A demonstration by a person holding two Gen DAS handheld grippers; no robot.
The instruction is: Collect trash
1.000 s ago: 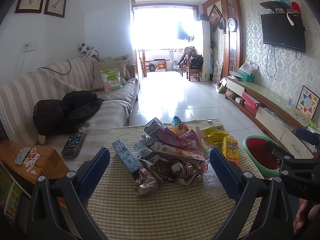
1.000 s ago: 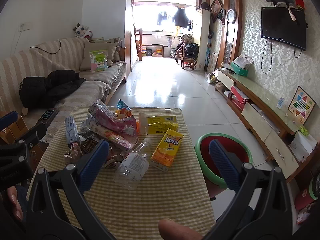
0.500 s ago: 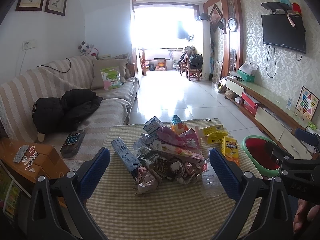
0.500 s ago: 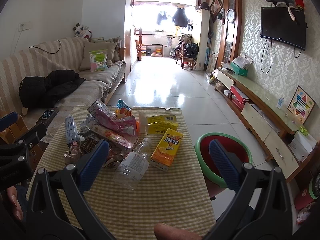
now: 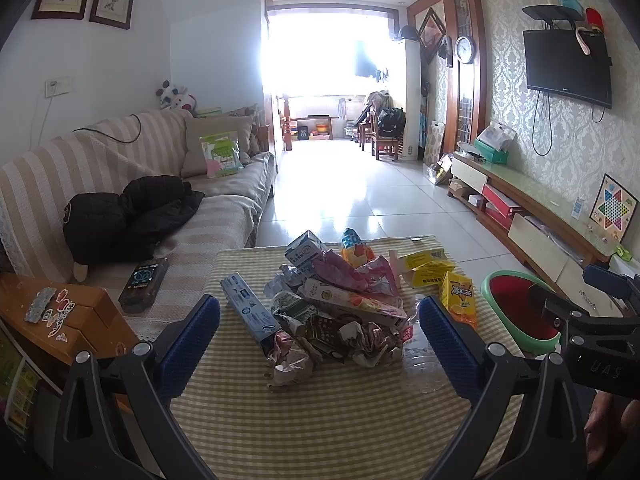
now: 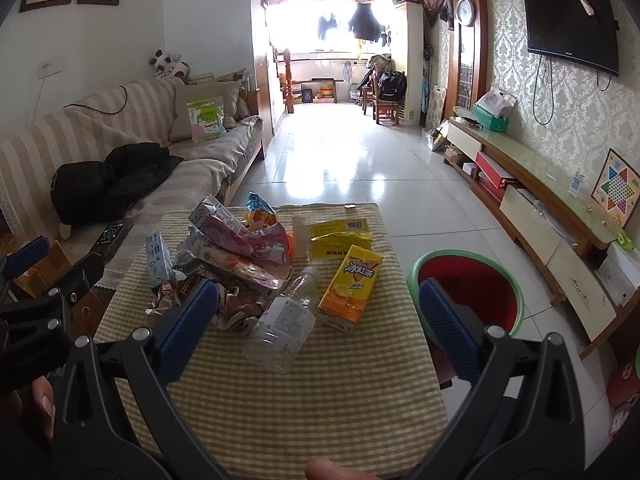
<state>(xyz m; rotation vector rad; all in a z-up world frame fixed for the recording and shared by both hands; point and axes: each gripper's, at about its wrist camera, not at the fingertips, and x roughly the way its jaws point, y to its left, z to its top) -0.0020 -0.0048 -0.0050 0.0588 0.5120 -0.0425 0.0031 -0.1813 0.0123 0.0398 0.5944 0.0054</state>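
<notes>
Right wrist: both claws (image 6: 318, 312) (image 5: 320, 328) wide, empty; one bottle (image 6: 284, 320), one bin (image 6: 468, 292).

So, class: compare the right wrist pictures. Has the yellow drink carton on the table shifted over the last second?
No. The yellow drink carton lies flat in the same spot, beside the clear plastic bottle and just left of the green basin.
</notes>
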